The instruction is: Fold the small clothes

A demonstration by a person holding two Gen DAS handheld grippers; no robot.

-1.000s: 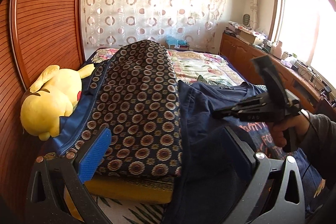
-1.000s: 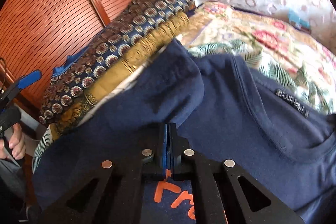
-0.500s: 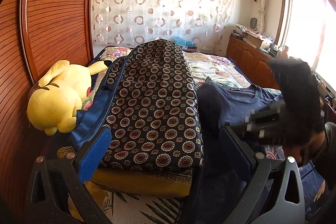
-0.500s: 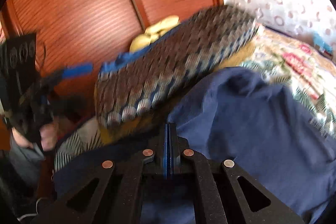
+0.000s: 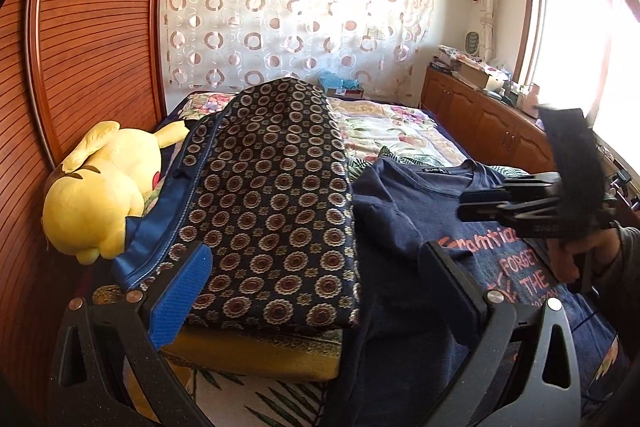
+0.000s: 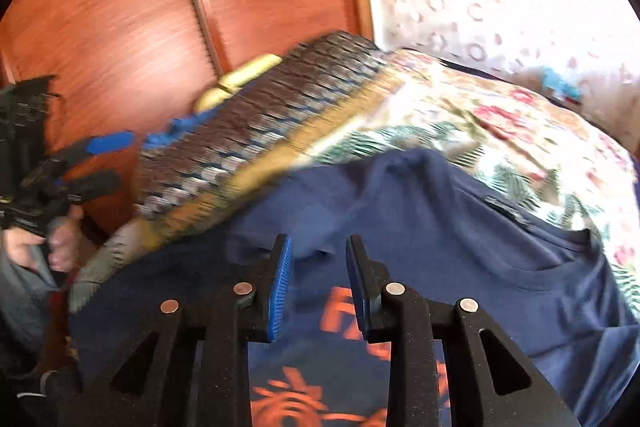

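Observation:
A navy T-shirt with orange lettering lies on the bed, its left sleeve folded in over the chest. My right gripper hovers just over the print; its jaws are opening, and nothing is pinched between the blue pads. From the left wrist view the right gripper comes in from the right, held by a hand. My left gripper stands wide open at the shirt's left edge, gripping nothing. The right wrist view catches the left gripper at its far left.
A dark quilt with a medallion pattern is stacked on a yellow cushion just left of the shirt. A yellow plush toy leans on the wooden wardrobe. A floral bedspread covers the far bed. Wooden cabinets line the right wall.
The right gripper was shut at the shirt's folded sleeve and swung left; its jaws have now parted and the fabric lies free. The left gripper stays wide open.

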